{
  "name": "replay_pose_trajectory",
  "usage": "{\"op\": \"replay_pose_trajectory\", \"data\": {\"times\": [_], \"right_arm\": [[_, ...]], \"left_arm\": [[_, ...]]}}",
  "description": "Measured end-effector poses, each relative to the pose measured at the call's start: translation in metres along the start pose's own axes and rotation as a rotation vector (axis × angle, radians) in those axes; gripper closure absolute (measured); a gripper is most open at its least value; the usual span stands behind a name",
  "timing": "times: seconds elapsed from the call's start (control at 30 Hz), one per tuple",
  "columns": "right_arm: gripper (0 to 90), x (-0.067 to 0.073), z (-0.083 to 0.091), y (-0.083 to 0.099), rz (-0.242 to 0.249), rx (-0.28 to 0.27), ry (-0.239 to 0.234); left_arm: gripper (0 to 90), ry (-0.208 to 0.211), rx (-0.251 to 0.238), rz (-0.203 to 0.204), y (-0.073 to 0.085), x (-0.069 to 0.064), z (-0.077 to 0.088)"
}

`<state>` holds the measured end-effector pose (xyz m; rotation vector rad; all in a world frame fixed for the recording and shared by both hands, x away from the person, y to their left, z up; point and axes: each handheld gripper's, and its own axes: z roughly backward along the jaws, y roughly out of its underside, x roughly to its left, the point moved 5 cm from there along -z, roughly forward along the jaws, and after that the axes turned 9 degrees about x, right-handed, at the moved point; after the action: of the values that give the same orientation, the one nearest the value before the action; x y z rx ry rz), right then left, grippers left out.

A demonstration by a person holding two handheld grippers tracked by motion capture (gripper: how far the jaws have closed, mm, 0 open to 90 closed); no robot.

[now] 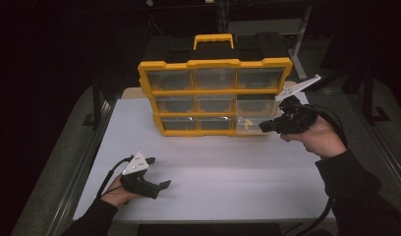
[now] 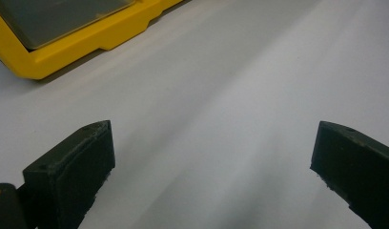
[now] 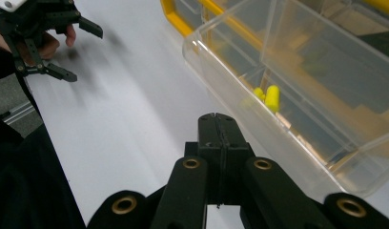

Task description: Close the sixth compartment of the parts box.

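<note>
A yellow organiser case (image 1: 215, 64) with clear drawers stands upright at the back of the white table (image 1: 228, 182). Its bottom right drawer (image 1: 247, 125) holds small yellow pieces (image 3: 269, 98) and sticks out of the frame (image 3: 183, 24) in the right gripper view. My right gripper (image 1: 263, 127) is shut with nothing between its jaws, its tip (image 3: 216, 117) just in front of that drawer's clear wall (image 3: 240, 95). My left gripper (image 1: 159, 172) rests low over the table at the front left, open and empty (image 2: 211, 143), apart from the case's corner (image 2: 64, 52).
The case has a yellow carry handle (image 1: 213, 39) on top and a black part behind it. The table's left edge meets a metal rail (image 1: 85, 162). The left gripper (image 3: 83, 47) also appears far off in the right gripper view.
</note>
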<state>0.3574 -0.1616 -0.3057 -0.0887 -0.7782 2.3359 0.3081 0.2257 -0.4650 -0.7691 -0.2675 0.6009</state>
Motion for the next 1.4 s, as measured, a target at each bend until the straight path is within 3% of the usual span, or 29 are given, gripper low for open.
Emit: {"op": "replay_pose_trajectory", "data": {"times": [0.5, 1.4], "right_arm": [[88.9, -0.005, -0.009, 0.002, -0.015, 0.013, 0.009], [89.0, -0.024, -0.015, -0.013, -0.031, 0.016, 0.049]], "left_arm": [[0.4, -0.001, -0.002, 0.001, 0.000, 0.000, 0.000], [0.4, -0.003, -0.005, 0.001, 0.000, 0.001, 0.000]]}}
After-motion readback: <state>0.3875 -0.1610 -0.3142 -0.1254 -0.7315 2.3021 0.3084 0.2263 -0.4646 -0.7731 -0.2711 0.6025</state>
